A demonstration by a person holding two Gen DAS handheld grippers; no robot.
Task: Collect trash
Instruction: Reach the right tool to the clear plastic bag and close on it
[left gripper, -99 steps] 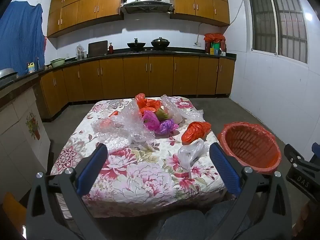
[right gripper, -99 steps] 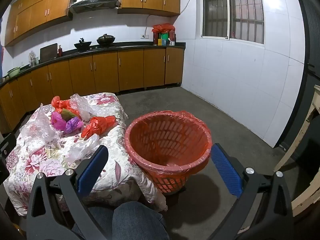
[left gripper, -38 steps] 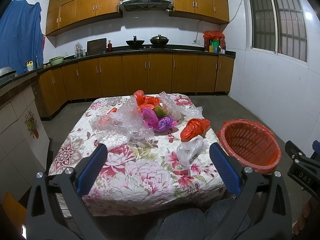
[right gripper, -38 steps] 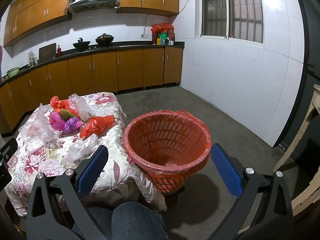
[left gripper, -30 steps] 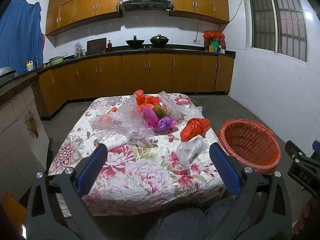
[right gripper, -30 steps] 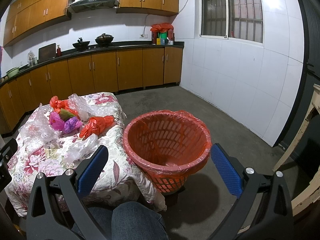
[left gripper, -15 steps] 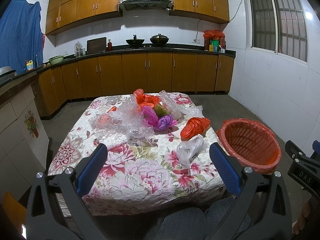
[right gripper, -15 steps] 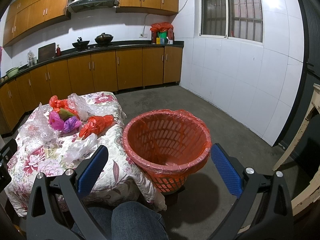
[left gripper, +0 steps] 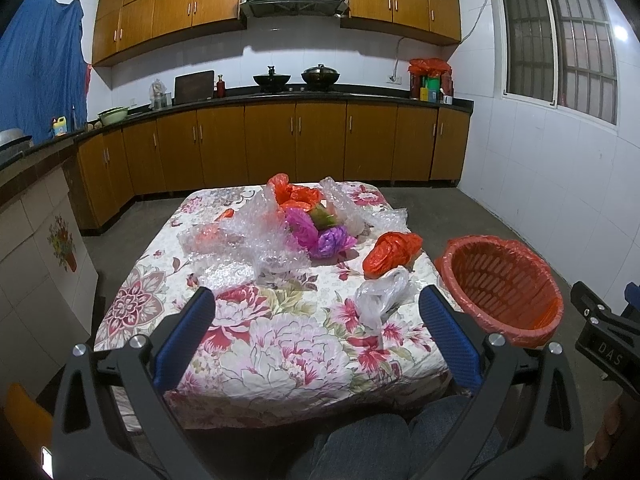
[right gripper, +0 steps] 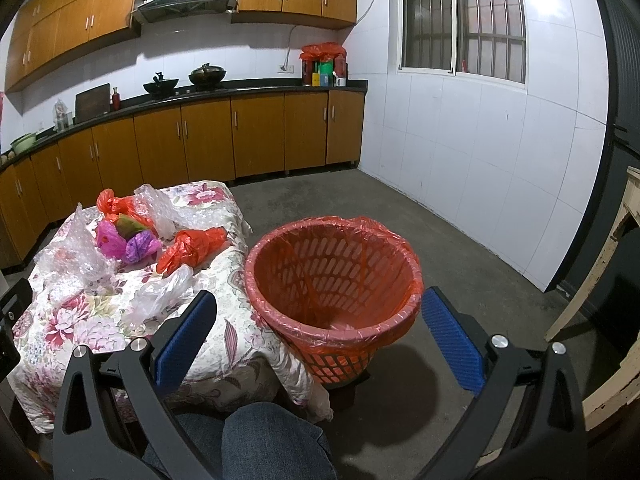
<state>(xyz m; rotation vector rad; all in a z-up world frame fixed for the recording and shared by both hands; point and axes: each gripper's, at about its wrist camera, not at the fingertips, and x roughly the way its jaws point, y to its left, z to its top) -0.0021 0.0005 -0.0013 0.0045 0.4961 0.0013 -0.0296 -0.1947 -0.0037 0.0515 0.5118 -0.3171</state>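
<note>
The desk's (left gripper: 280,360) near edge is cut off behind the left claw (left gripper: 316,332), which hovers wide and empty. Ahead of it lie one clear bag (left gripper: 380,296), two orange bags (left gripper: 392,254), two purple ones (left gripper: 316,234) and bubble wrap (left gripper: 244,244). The right claw (right gripper: 320,336), equally wide and empty, frames one lined orange basket (right gripper: 332,272).

My left wrist camera looks from the near edge of the desk (left gripper: 280,344) straight across it toward the far kitchen cabinets (left gripper: 320,140). My right wrist camera sits further right, angled down at the basket (right gripper: 332,276) close by. Both views share the desk's right side and the basket.
</note>
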